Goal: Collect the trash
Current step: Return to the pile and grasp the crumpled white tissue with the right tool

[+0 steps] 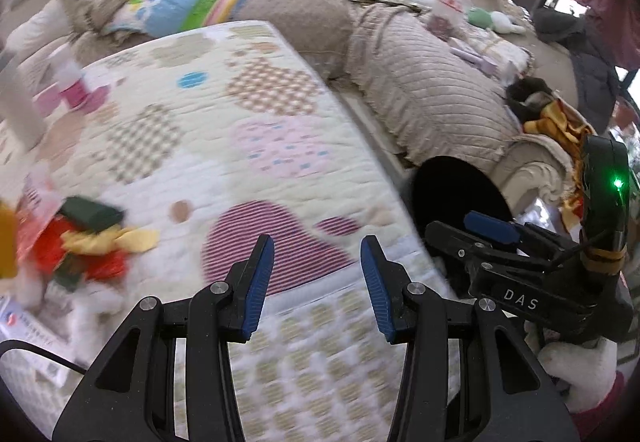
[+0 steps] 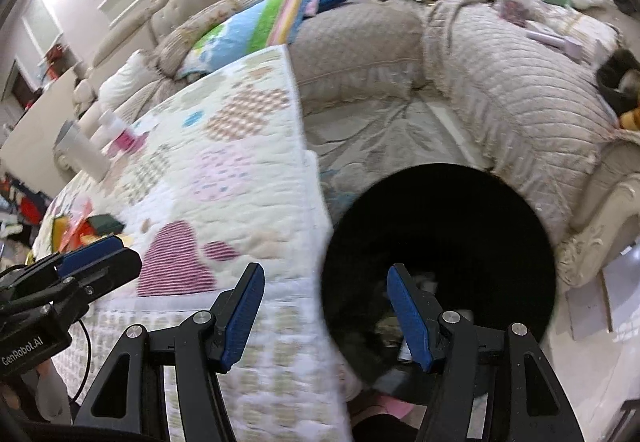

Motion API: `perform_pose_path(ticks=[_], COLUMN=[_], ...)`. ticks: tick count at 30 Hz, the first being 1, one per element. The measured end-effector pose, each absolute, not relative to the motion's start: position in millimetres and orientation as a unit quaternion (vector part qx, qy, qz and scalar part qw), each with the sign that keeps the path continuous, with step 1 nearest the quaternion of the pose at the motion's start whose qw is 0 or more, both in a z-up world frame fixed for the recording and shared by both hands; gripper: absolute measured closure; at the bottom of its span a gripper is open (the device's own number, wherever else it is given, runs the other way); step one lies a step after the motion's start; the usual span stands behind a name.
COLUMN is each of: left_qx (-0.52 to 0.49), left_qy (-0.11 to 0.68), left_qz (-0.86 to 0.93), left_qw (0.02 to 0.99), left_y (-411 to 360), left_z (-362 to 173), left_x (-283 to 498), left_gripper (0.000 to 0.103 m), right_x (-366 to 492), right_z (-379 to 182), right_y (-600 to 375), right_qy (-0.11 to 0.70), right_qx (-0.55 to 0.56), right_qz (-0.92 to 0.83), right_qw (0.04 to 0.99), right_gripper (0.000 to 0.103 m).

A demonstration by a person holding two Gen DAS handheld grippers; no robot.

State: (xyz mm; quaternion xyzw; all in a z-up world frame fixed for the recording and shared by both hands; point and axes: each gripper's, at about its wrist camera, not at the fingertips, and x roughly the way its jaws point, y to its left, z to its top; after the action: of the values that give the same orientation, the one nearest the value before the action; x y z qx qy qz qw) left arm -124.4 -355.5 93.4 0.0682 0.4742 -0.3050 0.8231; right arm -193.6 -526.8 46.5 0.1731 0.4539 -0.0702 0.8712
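A pile of trash [image 1: 88,238], red, yellow and green wrappers with white tissue, lies at the left of the quilt-covered table [image 1: 240,146]. In the left wrist view my left gripper [image 1: 318,282] hovers over the quilt's striped heart patch, open with nothing between its fingers. A round black bin [image 2: 440,234] stands on the floor beside the table's right edge, with dim scraps inside. My right gripper [image 2: 326,314] is open and empty, one finger over the table edge and the other over the bin. The bin [image 1: 452,194] and the trash [image 2: 86,228] show in both views.
White bottles [image 2: 86,152] and a pink item stand at the table's far left. A beige sofa [image 2: 500,90] with pillows, a striped blanket and toys wraps around behind the table and bin. A black cable [image 1: 44,356] and a white box lie at the near left.
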Motion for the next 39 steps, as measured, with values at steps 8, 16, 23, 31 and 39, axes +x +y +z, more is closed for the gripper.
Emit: perform_pose_path(ticks=[8, 16, 23, 31, 39], left_qx=[0.062, 0.067, 0.032, 0.013, 0.013], left_qy=[0.481, 0.483, 0.494, 0.487, 0.492], left_qz=[-0.25, -0.19, -0.135, -0.123, -0.149], left_qw=[0.838, 0.852, 0.858, 0.865, 0.858], left_y=[-286.2, -207.8, -141.0, -113.9, -119.5], left_z=[94.8, 88.9, 85.9, 94.0, 90.5], left_x=[-116.5, -97.8, -76.8, -74.1, -75.7], left_gripper=[0.06, 0.06, 0.06, 0.06, 0.06], right_x=[-158.3, -137.8, -128.2, -97.6, -84.6], right_z=[37.1, 35.3, 29.4, 26.2, 5.6], right_y=[-460.0, -401.8, -353.6, -286.1, -257.7], right_qy=[0.474, 0.487, 0.498, 0.496, 0.504], right_qx=[0.146, 0.115, 0.129, 0.15, 0.132], right_qz=[0.001, 0.058, 0.118, 0.193, 0.202], right_qw=[0.868, 0.864, 0.849, 0.834, 0.829], right_gripper=[0.041, 0.041, 0.041, 0.042, 0.076])
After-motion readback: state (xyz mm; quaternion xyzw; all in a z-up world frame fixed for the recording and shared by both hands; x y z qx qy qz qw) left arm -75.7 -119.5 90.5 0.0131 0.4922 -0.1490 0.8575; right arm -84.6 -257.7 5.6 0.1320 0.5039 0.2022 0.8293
